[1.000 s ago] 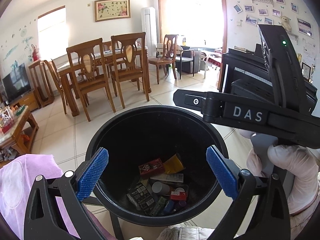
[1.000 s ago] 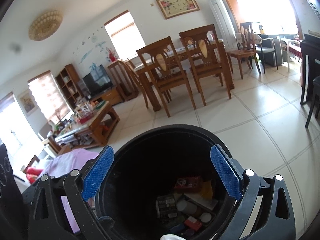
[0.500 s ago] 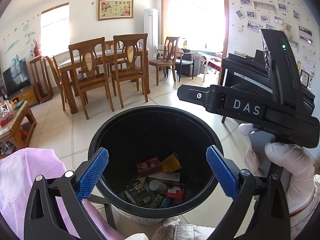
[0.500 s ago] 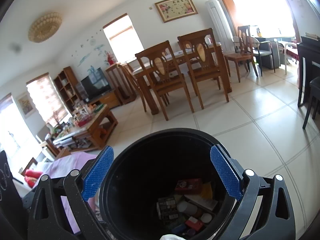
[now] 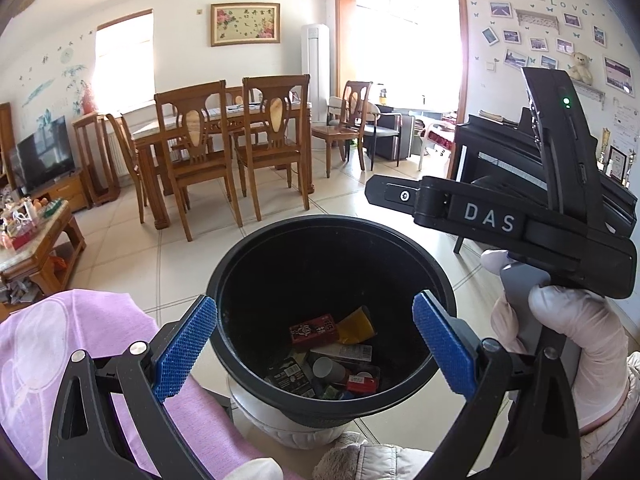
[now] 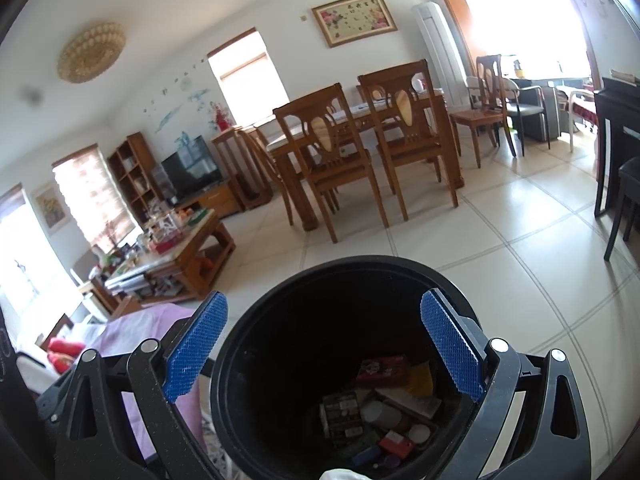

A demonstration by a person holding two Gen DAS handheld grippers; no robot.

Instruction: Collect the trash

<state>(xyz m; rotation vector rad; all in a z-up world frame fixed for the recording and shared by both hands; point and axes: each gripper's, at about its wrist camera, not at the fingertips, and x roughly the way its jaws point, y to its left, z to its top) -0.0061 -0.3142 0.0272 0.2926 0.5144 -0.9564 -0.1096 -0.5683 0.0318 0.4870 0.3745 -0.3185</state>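
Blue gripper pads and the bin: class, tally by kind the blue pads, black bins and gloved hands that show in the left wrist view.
Blue pads: 2
Black bin: 1
Gloved hand: 1
Total: 4

Open bin (image 5: 332,240) mouth, trash (image 5: 332,356) far below

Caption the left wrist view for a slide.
Open left tongs hang empty over the round black plastic trash bin holding discarded packaging.
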